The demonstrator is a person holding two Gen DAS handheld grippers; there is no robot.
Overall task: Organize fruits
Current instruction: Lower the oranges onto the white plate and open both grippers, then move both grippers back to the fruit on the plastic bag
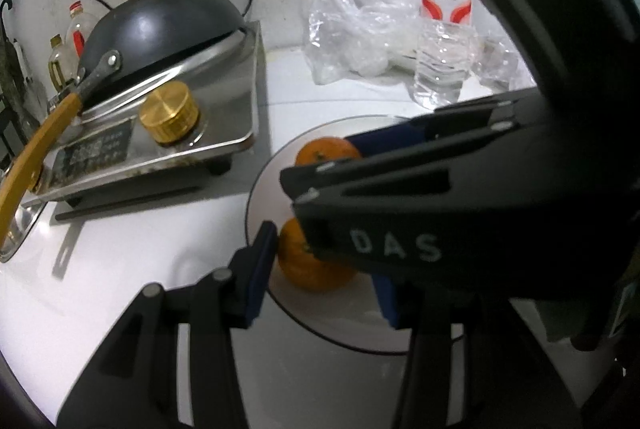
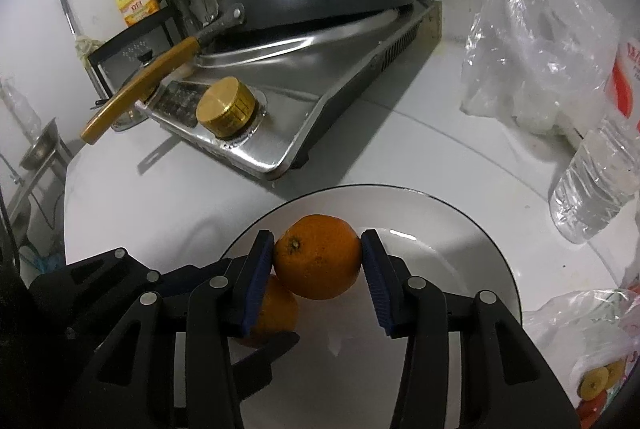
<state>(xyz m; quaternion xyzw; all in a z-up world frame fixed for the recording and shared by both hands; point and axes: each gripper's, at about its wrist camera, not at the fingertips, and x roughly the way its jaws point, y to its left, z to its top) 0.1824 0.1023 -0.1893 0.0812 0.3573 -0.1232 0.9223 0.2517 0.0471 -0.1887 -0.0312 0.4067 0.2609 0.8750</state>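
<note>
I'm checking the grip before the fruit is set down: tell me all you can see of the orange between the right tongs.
The orange is round, deep orange, with a finely dimpled peel and a dark stem scar facing the camera, upper left. It sits squarely between the blue pads of the right tongs, which press on both its sides. It is over the white plate with the dark rim; whether it rests on the plate I cannot tell. A second orange lies just behind and below it, on the left.

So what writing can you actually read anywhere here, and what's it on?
"DAS": white letters on the black right gripper body, seen from the left wrist.
Red and white carton: red brand word, too blurred to read.
Yellow oil jug: label too small.
Stove dark panel: print unreadable.
</note>
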